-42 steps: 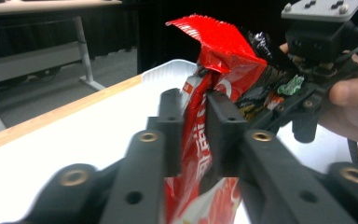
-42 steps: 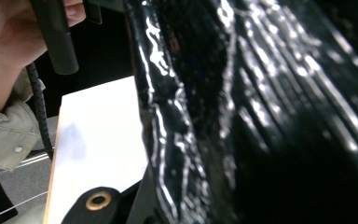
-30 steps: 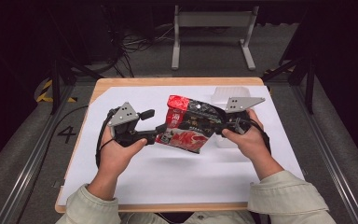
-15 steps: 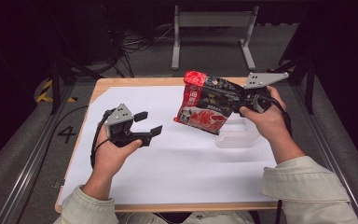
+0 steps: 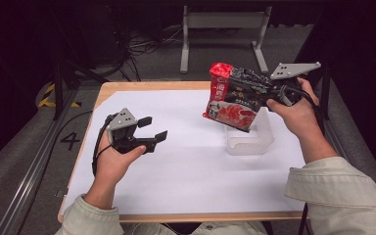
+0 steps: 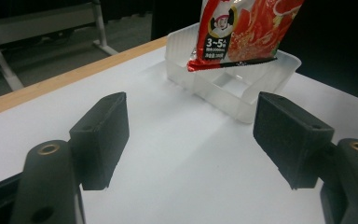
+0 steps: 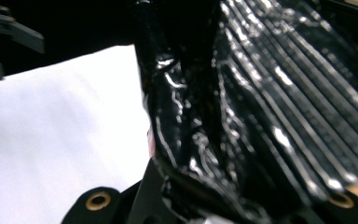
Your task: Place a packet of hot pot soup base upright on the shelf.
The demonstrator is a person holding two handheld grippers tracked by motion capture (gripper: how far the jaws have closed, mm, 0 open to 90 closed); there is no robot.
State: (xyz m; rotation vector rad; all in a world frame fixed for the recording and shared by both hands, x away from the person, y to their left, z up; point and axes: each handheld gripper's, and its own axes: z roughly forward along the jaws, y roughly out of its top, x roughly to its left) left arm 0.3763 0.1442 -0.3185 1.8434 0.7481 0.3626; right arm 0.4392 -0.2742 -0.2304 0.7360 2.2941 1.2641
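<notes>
The crinkly plastic snack packet (image 5: 235,95) is red and glossy black, with white print and a round cartoon badge on its red end. The ribbed plastic container (image 5: 248,137) is clear. White paper sheet (image 5: 186,166) covers the pale wooden table (image 5: 142,86). Both sleeves are beige.

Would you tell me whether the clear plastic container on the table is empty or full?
Empty, it seems: the clear container shows bare dividers inside, and the snack packet hangs above it in the right gripper.
</notes>
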